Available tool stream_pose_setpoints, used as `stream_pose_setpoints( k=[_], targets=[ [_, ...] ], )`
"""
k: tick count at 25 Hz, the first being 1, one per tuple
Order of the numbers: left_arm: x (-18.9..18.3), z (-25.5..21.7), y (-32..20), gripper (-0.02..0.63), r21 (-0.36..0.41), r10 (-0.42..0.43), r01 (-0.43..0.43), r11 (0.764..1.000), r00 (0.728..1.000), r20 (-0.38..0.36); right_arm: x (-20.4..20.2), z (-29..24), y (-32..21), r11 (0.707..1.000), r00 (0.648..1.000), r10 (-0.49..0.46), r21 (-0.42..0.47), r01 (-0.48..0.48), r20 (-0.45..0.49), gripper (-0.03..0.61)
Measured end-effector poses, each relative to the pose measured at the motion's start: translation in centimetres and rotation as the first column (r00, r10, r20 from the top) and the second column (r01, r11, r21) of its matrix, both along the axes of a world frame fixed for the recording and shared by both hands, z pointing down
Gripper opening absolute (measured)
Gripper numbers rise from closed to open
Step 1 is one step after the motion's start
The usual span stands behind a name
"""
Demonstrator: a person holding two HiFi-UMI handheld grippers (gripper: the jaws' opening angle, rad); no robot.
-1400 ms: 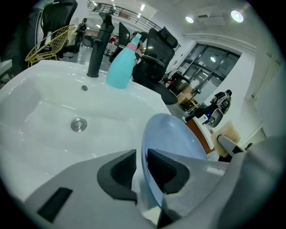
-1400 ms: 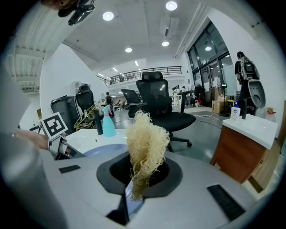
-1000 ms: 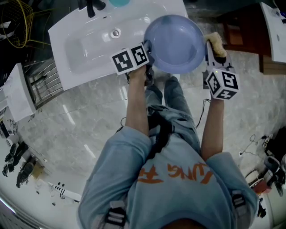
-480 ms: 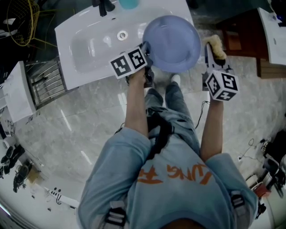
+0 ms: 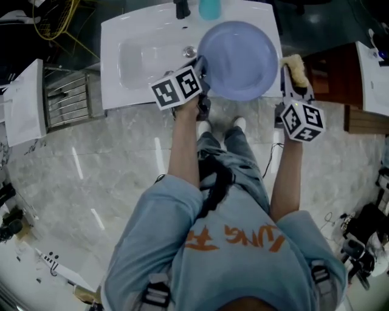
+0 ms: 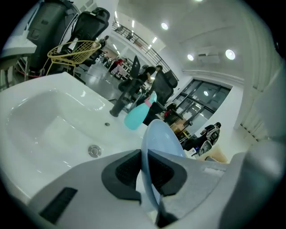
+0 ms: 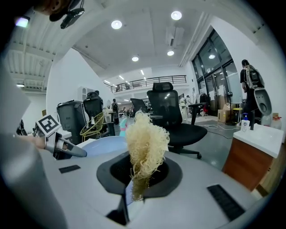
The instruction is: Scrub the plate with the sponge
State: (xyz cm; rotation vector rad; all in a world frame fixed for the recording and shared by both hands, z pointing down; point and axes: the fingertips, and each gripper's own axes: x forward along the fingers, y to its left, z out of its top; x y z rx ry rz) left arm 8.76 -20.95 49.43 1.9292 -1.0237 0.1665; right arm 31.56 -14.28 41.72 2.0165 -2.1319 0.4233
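A light blue plate hangs over the right end of the white sink. My left gripper is shut on its left rim; in the left gripper view the plate stands edge-on between the pads. To the right of the plate, my right gripper is shut on a pale yellow fibrous sponge, apart from the plate. In the right gripper view the sponge sticks up from the jaws and the plate lies to its left.
A black tap and a teal bottle stand at the sink's far edge, with the drain just left of the plate. A wooden cabinet is on the right, a metal rack on the left. Marble floor lies below.
Both grippers have moved forward toward the sink, carrying the plate and sponge. The plate now hangs over the basin's right end near the tap.
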Motion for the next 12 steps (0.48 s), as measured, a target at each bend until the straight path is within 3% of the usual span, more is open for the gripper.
stream_pose_setpoints(
  k=[6,12],
  targets=[
    [-4.8,-4.5,-1.4,0.023,0.110,-0.091,0.094,0.989,0.995,-0.032,-4.1,-3.3,-2.4,0.994,0.998,-0.068,0.080,0.068,-0.001,0.031],
    [-8.4,-9.1,-2.4,0.023,0.217,-0.122,0.131,0.967,0.991,-0.054,-9.4,-6.6,-5.3,0.975,0.986,-0.164,0.150,0.163,-0.003,0.031]
  ],
)
